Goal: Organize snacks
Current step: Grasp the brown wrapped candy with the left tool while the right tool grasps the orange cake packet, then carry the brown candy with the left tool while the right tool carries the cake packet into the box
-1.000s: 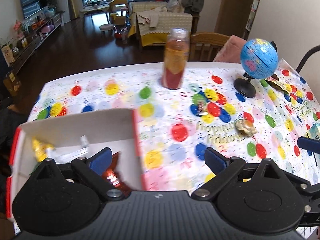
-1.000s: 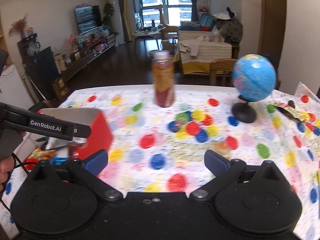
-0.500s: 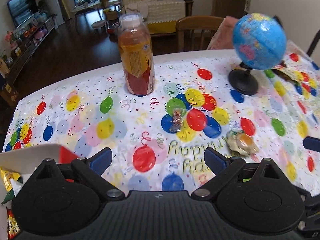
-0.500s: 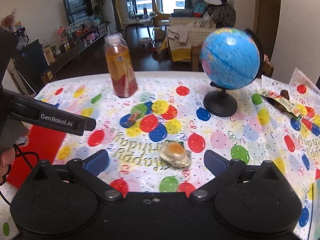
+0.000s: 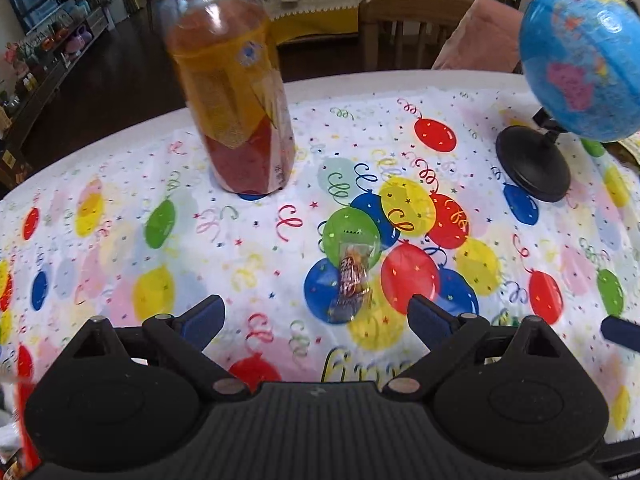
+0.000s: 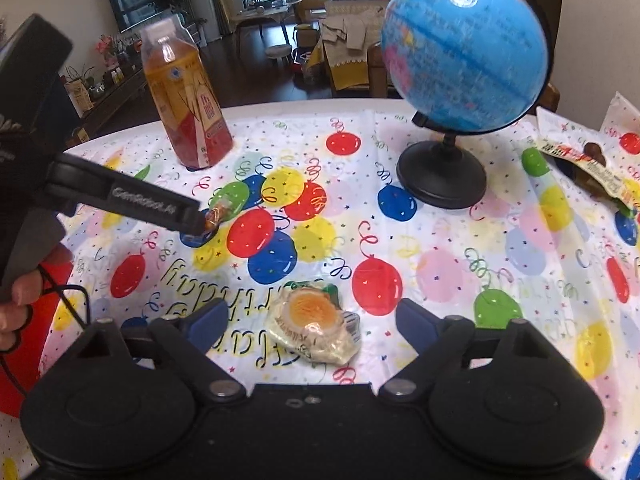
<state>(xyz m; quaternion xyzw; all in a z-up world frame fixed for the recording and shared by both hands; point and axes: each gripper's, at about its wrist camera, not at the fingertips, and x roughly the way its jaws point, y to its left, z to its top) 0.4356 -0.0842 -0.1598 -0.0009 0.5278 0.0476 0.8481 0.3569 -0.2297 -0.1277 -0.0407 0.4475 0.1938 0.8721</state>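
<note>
A small clear-wrapped candy [image 5: 352, 276] lies on the balloon-print tablecloth, just ahead of my open left gripper [image 5: 316, 316] and slightly right of its centre. In the right wrist view the same candy [image 6: 218, 212] lies at the tip of the left gripper's finger. A round clear-wrapped snack with an orange centre [image 6: 314, 330] lies between the fingers of my open right gripper [image 6: 312, 320]. Both grippers are empty. A long wrapped snack [image 6: 580, 164] lies at the far right.
A tea bottle [image 5: 232, 92] stands at the back left; it also shows in the right wrist view [image 6: 186, 100]. A blue globe on a black base [image 6: 460, 80] stands at the back right. A red box edge [image 5: 24, 420] is at the lower left.
Both grippers moved forward and right across the table, away from the red-and-white box. The left now reaches the small candy; the right has closed in over the round orange-centred snack.
</note>
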